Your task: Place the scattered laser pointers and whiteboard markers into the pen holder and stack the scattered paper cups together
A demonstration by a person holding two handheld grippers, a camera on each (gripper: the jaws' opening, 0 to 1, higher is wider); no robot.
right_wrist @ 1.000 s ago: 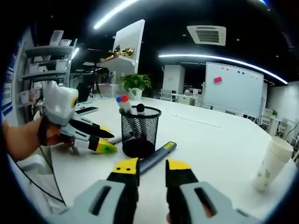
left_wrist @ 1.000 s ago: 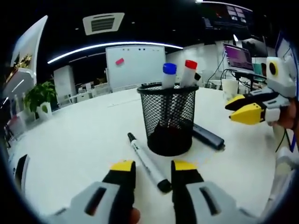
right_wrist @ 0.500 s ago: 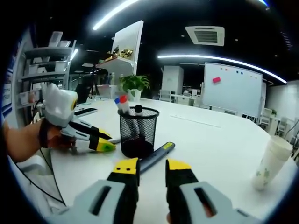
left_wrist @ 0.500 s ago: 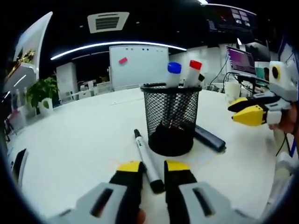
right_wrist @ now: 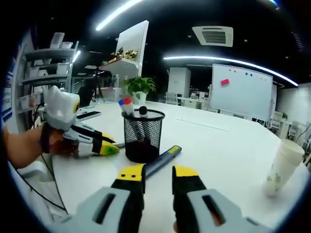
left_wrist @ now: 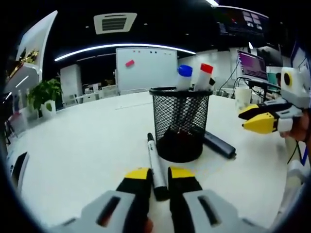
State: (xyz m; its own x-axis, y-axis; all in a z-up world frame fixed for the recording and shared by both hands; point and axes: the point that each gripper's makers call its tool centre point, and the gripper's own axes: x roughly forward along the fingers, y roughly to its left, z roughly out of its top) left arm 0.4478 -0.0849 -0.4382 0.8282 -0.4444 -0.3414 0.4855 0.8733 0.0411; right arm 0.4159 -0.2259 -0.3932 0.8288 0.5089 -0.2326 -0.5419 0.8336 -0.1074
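the left tongs (left_wrist: 154, 173) sat low on the white surface (left_wrist: 87, 145) with their yellow tips narrowed around the near end of a whiteboard marker (left_wrist: 155, 162); the jaws flanked its dark cap closely, though whether they already pinched it i could not tell; the marker lay flat, pointing toward the mesh pen holder (left_wrist: 180, 124) just beyond, where two capped markers stood upright. it looked a light, stiff, smooth plastic barrel — likely to roll or pivot if nipped at the very end, so a hold nearer mid-barrel seemed safer. the right tongs (right_wrist: 154, 171) hovered empty with a narrow gap, aimed at a dark laser pointer (right_wrist: 163, 160) lying beside the holder — slim, rigid, probably slippery too; a paper cup (right_wrist: 282, 165) stood well apart at the right, soft-walled and easily crushed.
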